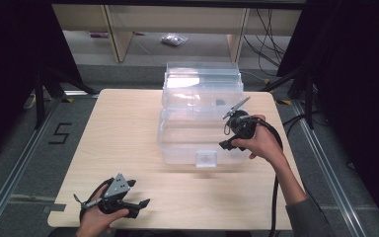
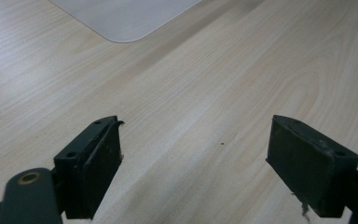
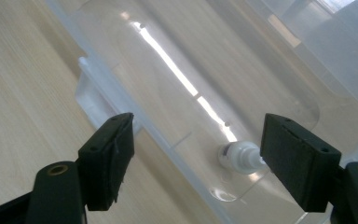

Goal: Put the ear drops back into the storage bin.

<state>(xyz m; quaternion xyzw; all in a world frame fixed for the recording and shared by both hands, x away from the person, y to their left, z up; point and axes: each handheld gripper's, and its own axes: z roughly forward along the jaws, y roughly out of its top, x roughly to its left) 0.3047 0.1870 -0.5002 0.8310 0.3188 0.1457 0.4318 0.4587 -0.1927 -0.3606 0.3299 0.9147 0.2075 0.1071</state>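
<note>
With the light wooden table [image 1: 128,143] as the base of everything, the biggest thing on it is the clear plastic storage box [image 1: 187,143], sitting right of centre towards the far edge, its clear lid [image 1: 202,81] swung up and standing behind the opening. A latch tab shows on the box's near wall.

Your right hand [image 1: 261,143] is at the box's right edge, and the right gripper [image 1: 230,140] hangs over the rim, jaws pointing into the box. In the right gripper view its two black jaws stand wide apart, nothing between the pads [image 3: 109,161], nothing touching them. Below and between them, through the glare, a small white bottle-like thing [image 3: 240,156] lies on the box floor, close beside the right-hand jaw in that view; can't tell exactly what it is. It lies loose, not gripped. Box rim [image 3: 121,109] runs diagonally under the other jaw.

Your left hand [image 1: 96,219] rests at the near left corner of the table, well apart from the box. The left gripper [image 1: 140,197] lies low over the wood, jaws level and pointing right. In the left gripper view, jaws are spread wide, bare tabletop between the pads [image 2: 307,163], nothing held.
</note>
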